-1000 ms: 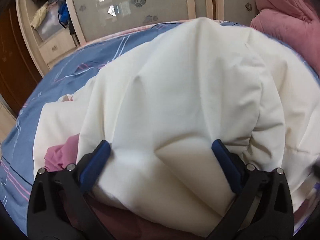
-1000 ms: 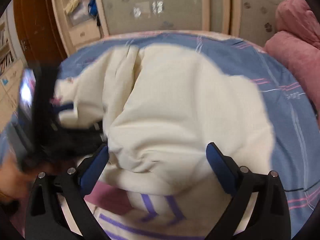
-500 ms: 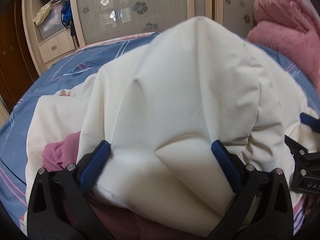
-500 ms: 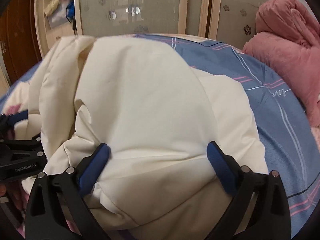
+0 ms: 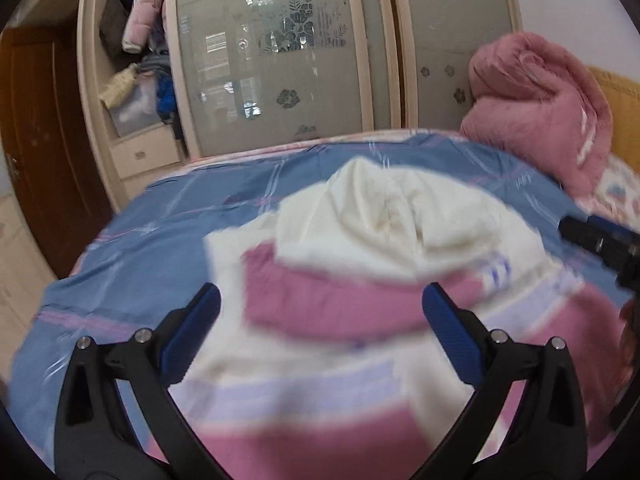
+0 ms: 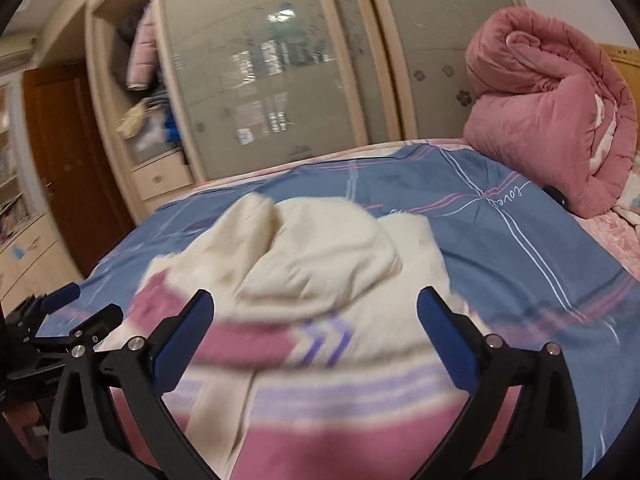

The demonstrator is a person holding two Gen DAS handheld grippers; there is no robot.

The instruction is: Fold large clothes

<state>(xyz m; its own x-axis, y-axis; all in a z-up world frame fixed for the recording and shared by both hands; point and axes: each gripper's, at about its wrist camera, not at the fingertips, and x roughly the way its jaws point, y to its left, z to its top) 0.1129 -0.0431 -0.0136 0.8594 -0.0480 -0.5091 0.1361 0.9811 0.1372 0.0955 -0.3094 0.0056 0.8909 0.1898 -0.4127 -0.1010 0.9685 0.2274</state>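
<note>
I have both grippers spread wide over the bed, nothing between the fingers. Left gripper (image 5: 320,320): blue pads apart, garment below them, not clamped. Right gripper (image 6: 316,320): same, pads apart, empty.

The garment (image 5: 384,236) lies in a heap on the bed under both cameras. Soft, thick cream fabric bunched into a rounded mound on top; pink bands and thin lilac stripes across the near part. Near field is motion-blurred in both views, so I can't tell seams or how it's layered.

View differences: left wrist shows the right gripper's black tip poking in at the right edge, over the garment's far right side. Right wrist shows the left gripper at the lower left edge, and purple chevron marks (image 6: 324,336) on the cream, sharper there than in the left view.

The bedsheet (image 6: 500,248) is blue with white and pink grid lines; script lettering on it shows only in the right view. Far right: a rolled pink quilt (image 6: 548,120), plush. Behind the bed: a wardrobe (image 5: 280,60) with frosted floral sliding doors, and an open shelf section (image 5: 132,72) stuffed with clothes at left.
</note>
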